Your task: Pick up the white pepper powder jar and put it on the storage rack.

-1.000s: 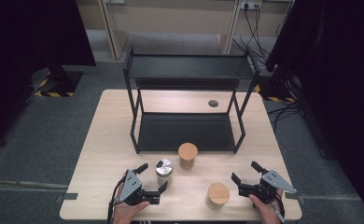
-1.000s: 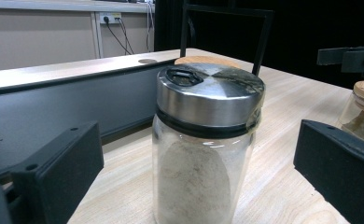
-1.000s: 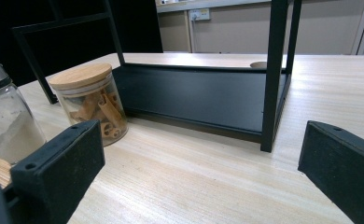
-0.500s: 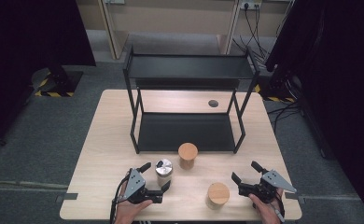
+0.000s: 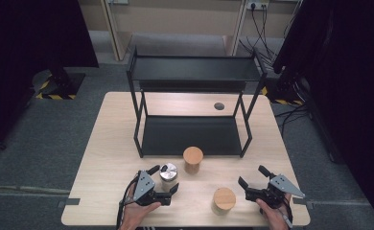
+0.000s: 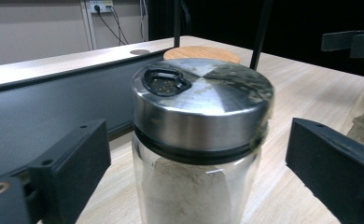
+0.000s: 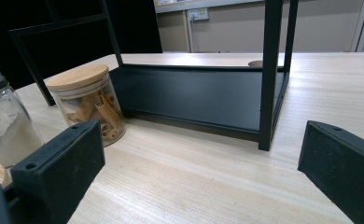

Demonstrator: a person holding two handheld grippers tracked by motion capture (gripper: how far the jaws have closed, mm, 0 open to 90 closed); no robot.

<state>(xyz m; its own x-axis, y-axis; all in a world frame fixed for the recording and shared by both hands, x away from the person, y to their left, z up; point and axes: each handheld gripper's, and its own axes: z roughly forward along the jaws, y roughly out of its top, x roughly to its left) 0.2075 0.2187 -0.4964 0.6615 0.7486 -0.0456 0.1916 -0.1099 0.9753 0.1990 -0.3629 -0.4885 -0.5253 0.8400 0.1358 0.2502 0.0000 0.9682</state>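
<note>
From the high view, the left gripper (image 5: 164, 184) sat at the near left of the worktop (image 5: 108, 143), its jaws spread to either side of the steel-lidded jar (image 5: 168, 174); they had just been closing in on it, with the jar between them. One jaw lay on the jar's far left, the other on its near right, and whether either touched the glass could not be told from up there. The right gripper (image 5: 252, 179) rested at the near right with its jaws wide apart and nothing between them, the near wooden-lidded jar (image 5: 223, 200) just beside it on its left. A second wooden-lidded jar (image 5: 192, 159) stood in front of the black rack (image 5: 194, 72).

In the left gripper view, the steel-lidded jar (image 6: 201, 140) stood upright midway between the two jaws, pale powder in its glass body. A clear gap showed on each side, so the jaws were open around it and not pressing.

In the right gripper view, the jaws stood wide over bare worktop (image 7: 194, 177), gripping nothing. The jar of brown sticks (image 7: 87, 100) stood to the left beyond them, beside the rack's lower shelf (image 7: 194, 95), with the steel-lidded jar (image 7: 3, 121) at the left edge.
</note>
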